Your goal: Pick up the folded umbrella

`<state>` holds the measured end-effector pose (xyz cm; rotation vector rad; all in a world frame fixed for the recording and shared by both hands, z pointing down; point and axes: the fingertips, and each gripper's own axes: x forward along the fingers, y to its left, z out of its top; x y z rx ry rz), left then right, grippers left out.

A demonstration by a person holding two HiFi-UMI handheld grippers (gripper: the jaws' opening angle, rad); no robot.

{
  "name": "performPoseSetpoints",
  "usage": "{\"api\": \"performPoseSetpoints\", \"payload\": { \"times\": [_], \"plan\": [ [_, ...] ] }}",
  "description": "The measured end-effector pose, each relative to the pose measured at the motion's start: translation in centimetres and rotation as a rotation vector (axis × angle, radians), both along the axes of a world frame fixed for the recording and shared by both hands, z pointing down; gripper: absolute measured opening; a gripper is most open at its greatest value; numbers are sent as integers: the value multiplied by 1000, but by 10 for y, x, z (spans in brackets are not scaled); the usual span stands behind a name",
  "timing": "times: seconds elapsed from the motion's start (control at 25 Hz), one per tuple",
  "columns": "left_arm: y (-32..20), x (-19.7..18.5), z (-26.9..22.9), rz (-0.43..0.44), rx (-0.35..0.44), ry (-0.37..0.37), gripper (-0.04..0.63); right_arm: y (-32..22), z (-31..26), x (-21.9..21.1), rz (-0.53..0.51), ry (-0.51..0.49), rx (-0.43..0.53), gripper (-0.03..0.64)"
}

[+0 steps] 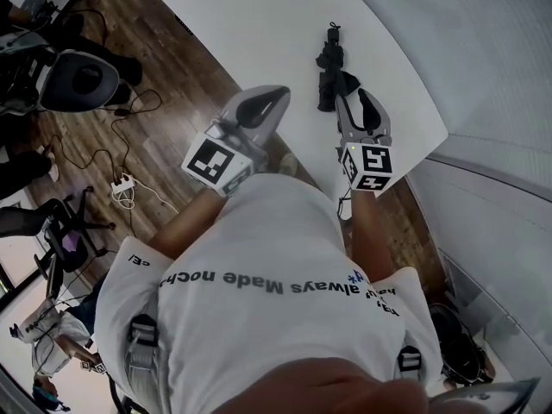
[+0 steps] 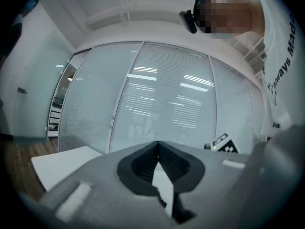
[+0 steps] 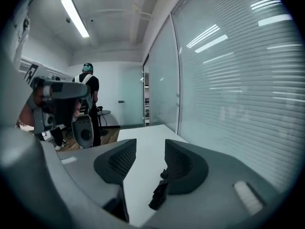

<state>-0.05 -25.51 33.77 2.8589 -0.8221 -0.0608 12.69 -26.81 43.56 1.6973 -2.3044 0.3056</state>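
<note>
Presently the umbrella (image 1: 330, 69) is lying on the desk (image 1: 259, 24), ungripped; right gripper (image 1: 358, 102) is hovering open at its 5 o'clock end, left gripper (image 1: 269, 97) closed, empty.

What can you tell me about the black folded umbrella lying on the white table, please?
The black folded umbrella is slim and collapsed, seemingly dark fabric, with a narrower far end and a loose flap bulging near the closer end. It lies flat on the white table, near its right edge. The open right claw sits just before it, the umbrella's near end showing between the spread jaws, beside the right one; contact cannot be confirmed.
</note>
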Motion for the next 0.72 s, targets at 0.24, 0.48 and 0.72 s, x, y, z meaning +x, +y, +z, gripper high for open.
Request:
{"api": "performPoseSetpoints", "payload": {
  "times": [0.24,0.48,0.72],
  "plan": [
    [-1,8,-2,-1,-5,-10,3,-28,69,26,33,-23,-177,261],
    [0,-8,0,-5,-17,-9,3,-55,137,23,53,-37,-330,309],
    [-9,0,3,-17,-25,-15,3,-78,208,39,64,-36,-483,351]
  ]
}}
